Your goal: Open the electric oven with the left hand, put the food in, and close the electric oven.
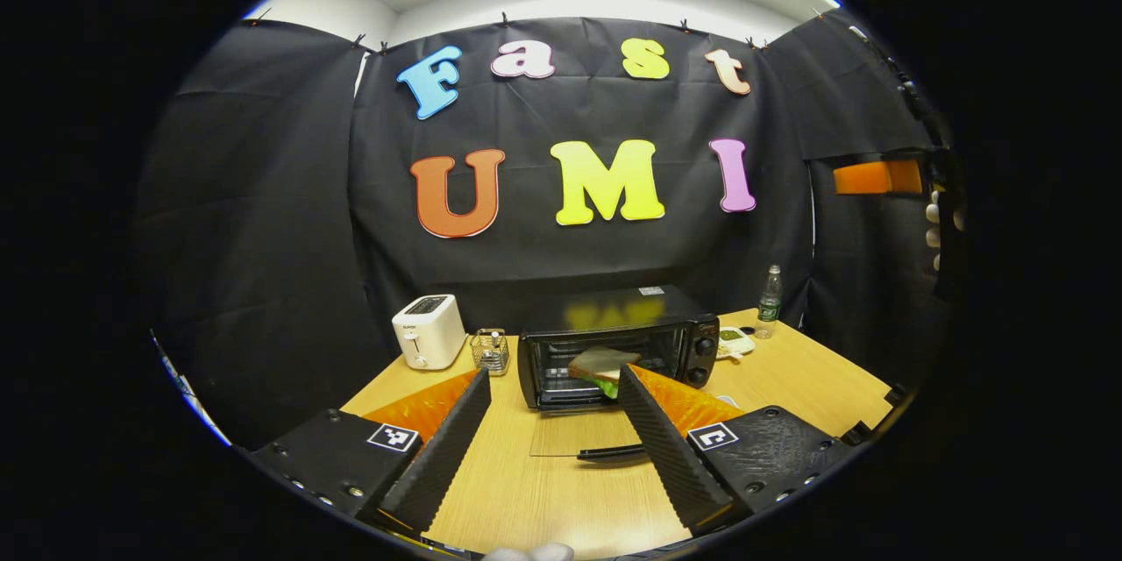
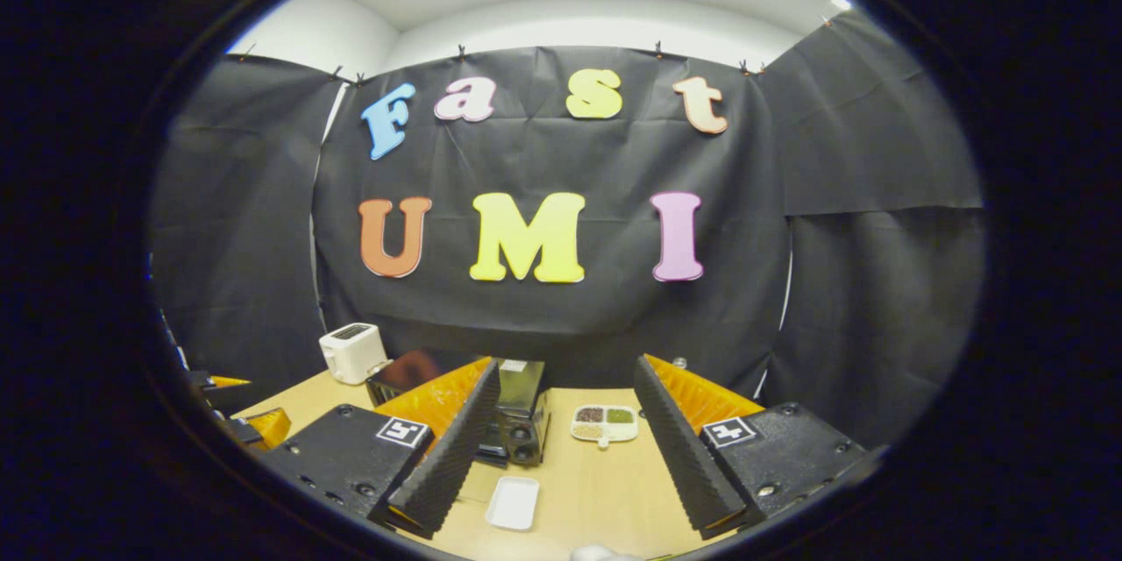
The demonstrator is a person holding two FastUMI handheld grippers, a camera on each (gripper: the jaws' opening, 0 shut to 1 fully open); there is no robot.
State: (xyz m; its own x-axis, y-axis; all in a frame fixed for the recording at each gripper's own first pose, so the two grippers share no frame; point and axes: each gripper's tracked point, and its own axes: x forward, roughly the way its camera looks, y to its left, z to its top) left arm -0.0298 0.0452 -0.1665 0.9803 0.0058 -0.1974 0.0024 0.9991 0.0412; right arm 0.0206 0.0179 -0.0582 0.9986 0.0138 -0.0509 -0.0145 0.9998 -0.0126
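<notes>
Here the pale wooden worktop (image 1: 789,377) stands inside a booth of black cloth under a white ceiling. In the left gripper view, the black electric oven (image 1: 618,342) sits mid-worktop with its glass door (image 1: 578,434) folded down flat, a slice of bread with green filling (image 1: 600,365) lying on the rack inside. A white toaster (image 1: 428,330) stands to its left, a clear plastic bottle (image 1: 770,301) far right. The left gripper (image 1: 552,416) has its fingers spread wide, empty. In the right gripper view, the right gripper (image 2: 565,429) is likewise spread and empty above a white rectangular tray (image 2: 513,502) and a white divided dish of seasonings (image 2: 603,423).
</notes>
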